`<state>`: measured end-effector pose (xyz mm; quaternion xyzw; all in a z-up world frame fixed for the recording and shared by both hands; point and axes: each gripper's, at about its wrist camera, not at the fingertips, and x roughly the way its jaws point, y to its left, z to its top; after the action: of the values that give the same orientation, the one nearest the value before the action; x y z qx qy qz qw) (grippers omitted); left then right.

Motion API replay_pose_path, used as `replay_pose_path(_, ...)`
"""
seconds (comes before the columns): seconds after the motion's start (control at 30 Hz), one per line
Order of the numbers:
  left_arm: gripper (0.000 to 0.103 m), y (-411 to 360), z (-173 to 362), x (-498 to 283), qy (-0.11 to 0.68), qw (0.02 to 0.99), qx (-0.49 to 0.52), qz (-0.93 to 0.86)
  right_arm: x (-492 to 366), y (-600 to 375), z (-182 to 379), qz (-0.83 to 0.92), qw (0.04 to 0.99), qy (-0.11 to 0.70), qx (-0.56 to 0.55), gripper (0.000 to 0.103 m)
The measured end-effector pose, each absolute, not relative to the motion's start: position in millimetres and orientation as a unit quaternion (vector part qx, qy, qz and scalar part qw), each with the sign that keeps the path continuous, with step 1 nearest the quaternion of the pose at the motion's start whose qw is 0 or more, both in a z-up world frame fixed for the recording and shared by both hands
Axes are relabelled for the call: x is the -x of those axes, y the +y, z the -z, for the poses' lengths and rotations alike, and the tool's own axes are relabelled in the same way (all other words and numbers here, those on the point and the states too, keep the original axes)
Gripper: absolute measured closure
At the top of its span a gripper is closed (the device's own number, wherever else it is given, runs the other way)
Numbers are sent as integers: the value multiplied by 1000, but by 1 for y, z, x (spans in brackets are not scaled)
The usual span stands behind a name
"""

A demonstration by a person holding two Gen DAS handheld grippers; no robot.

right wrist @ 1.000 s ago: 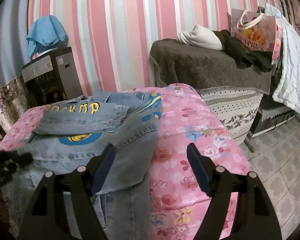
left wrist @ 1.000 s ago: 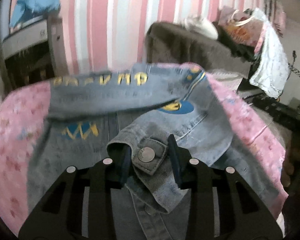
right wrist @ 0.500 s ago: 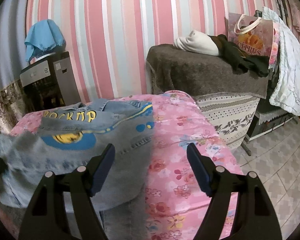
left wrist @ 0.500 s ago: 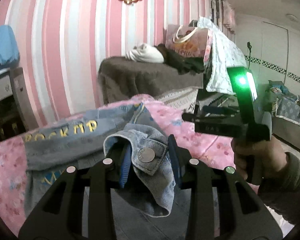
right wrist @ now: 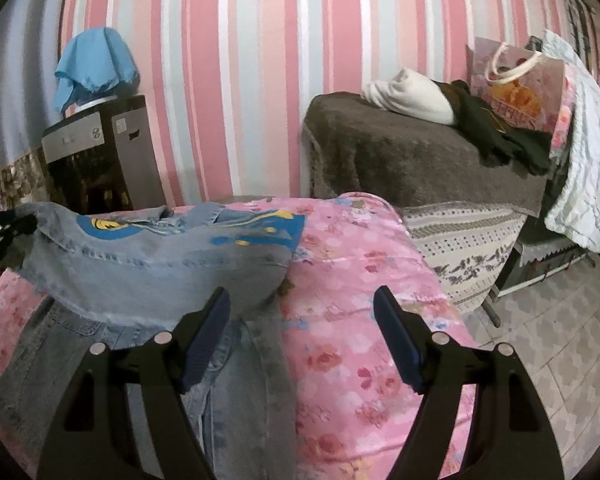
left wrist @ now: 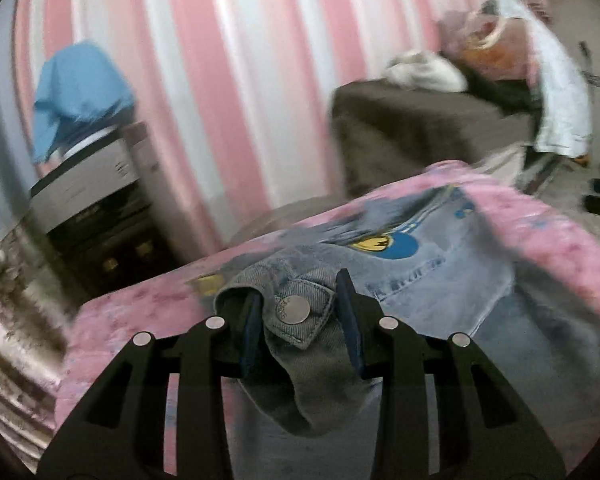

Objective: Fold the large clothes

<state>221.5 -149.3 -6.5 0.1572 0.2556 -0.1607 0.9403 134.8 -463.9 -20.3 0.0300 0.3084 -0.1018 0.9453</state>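
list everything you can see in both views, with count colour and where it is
denim jacket: one, light blue with yellow and blue print, spread on the pink cover
cuff: one, blue denim with a metal button, between the left gripper's fingers
cover: one, pink floral, over the work surface
cloth: one, bright blue, draped on top of the appliance at left
appliance: one, silver and black, against the wall at left
blanket: one, brown, over furniture at right
gift bag: one, pink, on the brown blanket
wall: pink, white and grey stripes, behind everything
left gripper: black, shut on the cuff
right gripper: black, open, empty, over the jacket's edge
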Motion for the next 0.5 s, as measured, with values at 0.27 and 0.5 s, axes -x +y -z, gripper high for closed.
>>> replay_pose_path(0.27, 58, -104, 45, -309, 310, 930, -166, 106, -208, -446, 30, 57, 932, 358, -15, 28)
replay_pose_path(0.5, 20, -93, 71, -351, 334, 926, -160, 71, -284, -451, 71, 54, 909, 410, -40, 28)
